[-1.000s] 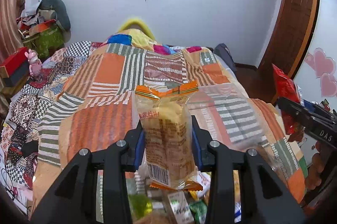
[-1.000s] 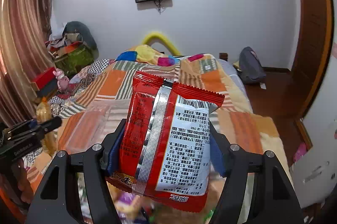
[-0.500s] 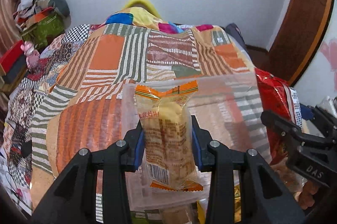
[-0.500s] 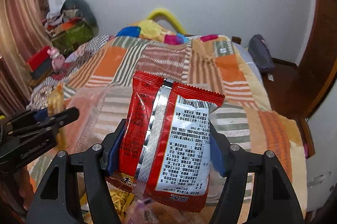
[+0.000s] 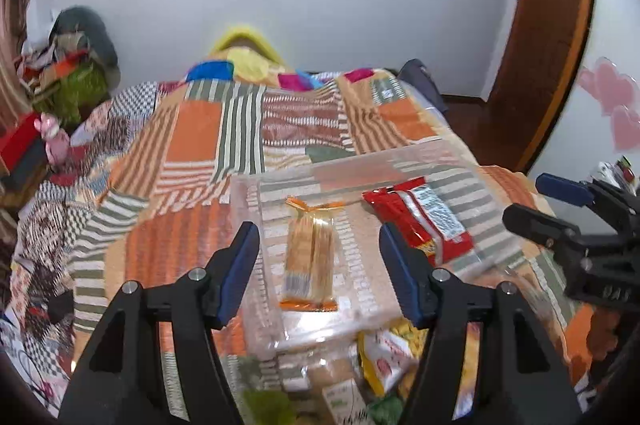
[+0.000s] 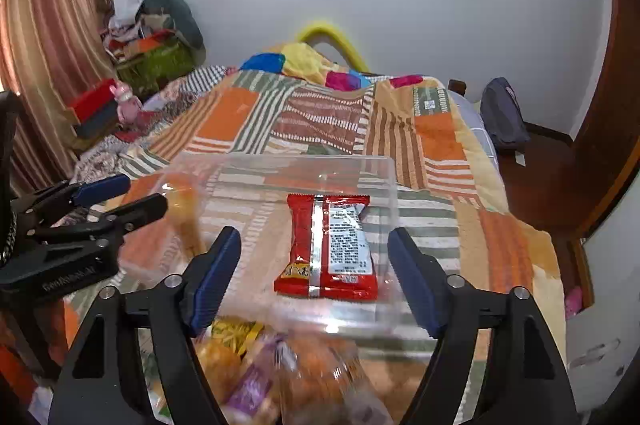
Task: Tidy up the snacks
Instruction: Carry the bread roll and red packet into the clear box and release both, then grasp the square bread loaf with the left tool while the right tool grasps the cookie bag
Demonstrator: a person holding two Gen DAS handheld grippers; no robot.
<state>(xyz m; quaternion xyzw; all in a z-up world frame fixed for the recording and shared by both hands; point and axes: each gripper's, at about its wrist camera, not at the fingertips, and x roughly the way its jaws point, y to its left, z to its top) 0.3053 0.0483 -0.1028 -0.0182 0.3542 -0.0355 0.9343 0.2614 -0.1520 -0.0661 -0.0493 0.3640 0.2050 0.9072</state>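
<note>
A clear plastic bin (image 5: 432, 155) (image 6: 280, 161) sits on the patchwork bed. An orange cracker packet (image 5: 310, 259) lies flat in its left half, and shows blurred in the right wrist view (image 6: 182, 209). A red snack packet (image 5: 420, 221) (image 6: 328, 253) lies flat in its right half. My left gripper (image 5: 316, 265) is open and empty just above the orange packet. My right gripper (image 6: 316, 273) is open and empty just above the red packet; it also shows at the right of the left wrist view (image 5: 560, 209).
A pile of loose snack packets (image 5: 384, 357) (image 6: 280, 373) lies in front of the bin, near the bed's front edge. The patchwork quilt (image 5: 200, 129) stretches beyond. Boxes and clutter (image 6: 100, 105) stand at the left; a wooden door (image 5: 548, 37) is at the right.
Both grippers have opened and let go of their packets. The orange packet and the red packet now lie flat inside the clear bin.
</note>
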